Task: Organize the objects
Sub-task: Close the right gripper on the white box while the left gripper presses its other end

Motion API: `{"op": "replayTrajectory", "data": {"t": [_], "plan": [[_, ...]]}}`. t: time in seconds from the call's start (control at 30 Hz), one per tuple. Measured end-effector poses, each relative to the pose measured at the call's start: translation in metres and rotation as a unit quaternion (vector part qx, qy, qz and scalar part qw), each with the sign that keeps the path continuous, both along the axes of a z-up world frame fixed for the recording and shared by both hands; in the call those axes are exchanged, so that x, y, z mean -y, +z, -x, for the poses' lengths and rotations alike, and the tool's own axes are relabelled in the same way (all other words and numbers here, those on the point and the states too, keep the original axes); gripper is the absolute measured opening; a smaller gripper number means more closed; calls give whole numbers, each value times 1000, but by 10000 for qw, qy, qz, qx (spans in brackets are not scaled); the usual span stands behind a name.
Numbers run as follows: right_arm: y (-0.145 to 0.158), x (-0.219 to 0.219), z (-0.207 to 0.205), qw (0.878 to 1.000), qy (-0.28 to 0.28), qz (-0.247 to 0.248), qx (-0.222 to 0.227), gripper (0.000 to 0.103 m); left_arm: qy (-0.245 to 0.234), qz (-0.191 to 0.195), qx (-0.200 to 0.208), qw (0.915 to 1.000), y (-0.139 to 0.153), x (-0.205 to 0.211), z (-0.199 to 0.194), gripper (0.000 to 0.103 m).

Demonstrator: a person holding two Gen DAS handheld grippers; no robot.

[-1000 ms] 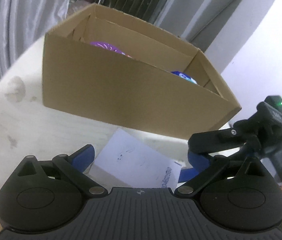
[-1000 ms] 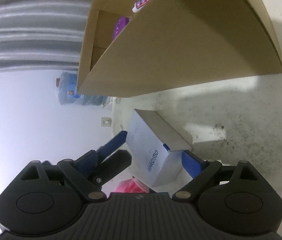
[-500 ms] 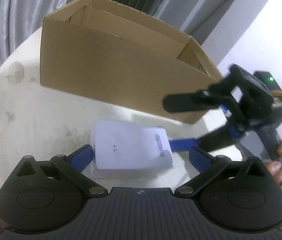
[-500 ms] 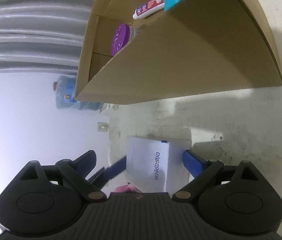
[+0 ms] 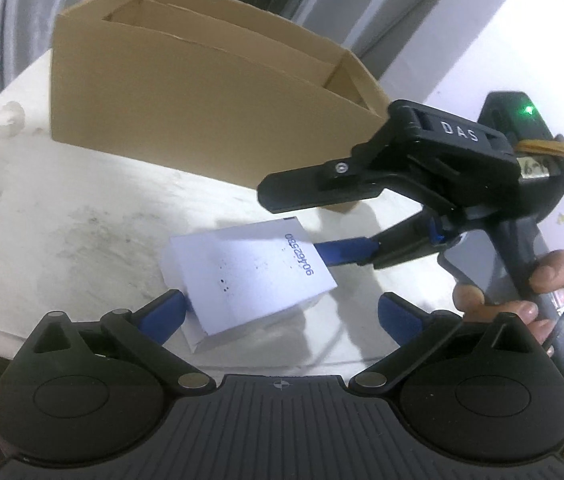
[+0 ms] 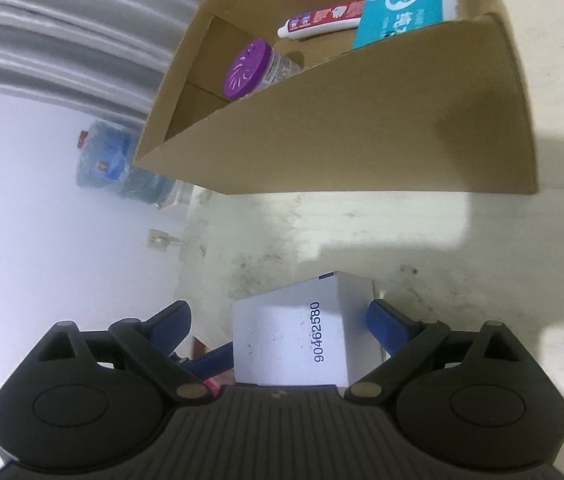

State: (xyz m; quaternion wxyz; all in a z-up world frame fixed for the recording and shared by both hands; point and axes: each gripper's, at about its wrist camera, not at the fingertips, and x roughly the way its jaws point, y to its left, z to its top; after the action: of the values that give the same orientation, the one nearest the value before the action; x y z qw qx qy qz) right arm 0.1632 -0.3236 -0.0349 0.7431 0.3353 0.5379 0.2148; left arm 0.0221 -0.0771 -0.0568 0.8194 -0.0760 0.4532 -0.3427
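White box (image 5: 250, 276) now flat on table (image 5: 62, 216), both claws spread wide around it, cardboard box (image 5: 202, 120) behind

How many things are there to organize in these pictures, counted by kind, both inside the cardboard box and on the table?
White carton with a printed number, on the table: 1
Purple-lidded jar, in the cardboard box: 1
Red and white tube, in the box: 1
Teal wipes pack, in the box: 1
Total: 4
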Motion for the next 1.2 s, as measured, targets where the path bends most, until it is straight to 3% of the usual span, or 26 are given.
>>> {"op": "replayTrajectory", "data": {"t": [0.2, 0.43, 0.77, 1.03, 1.2], "plan": [[-5, -2, 5, 9996, -6, 287, 33, 98, -71, -188, 209, 9996, -4, 8, 3, 102], [-2, -13, 8, 9984, 135, 451, 304, 103, -7, -360, 196, 9992, -19, 33, -26, 102], [-4, -6, 13, 9989, 13, 296, 355, 103, 36, -156, 308, 9994, -29, 34, -33, 103], [-5, -5, 14, 9991, -55, 230, 357, 103, 335, -5, 324, 9989, -32, 39, -36, 103], [-6, -5, 13, 9992, -74, 203, 343, 103, 248, -65, 247, 9994, -31, 41, -41, 103]]}}
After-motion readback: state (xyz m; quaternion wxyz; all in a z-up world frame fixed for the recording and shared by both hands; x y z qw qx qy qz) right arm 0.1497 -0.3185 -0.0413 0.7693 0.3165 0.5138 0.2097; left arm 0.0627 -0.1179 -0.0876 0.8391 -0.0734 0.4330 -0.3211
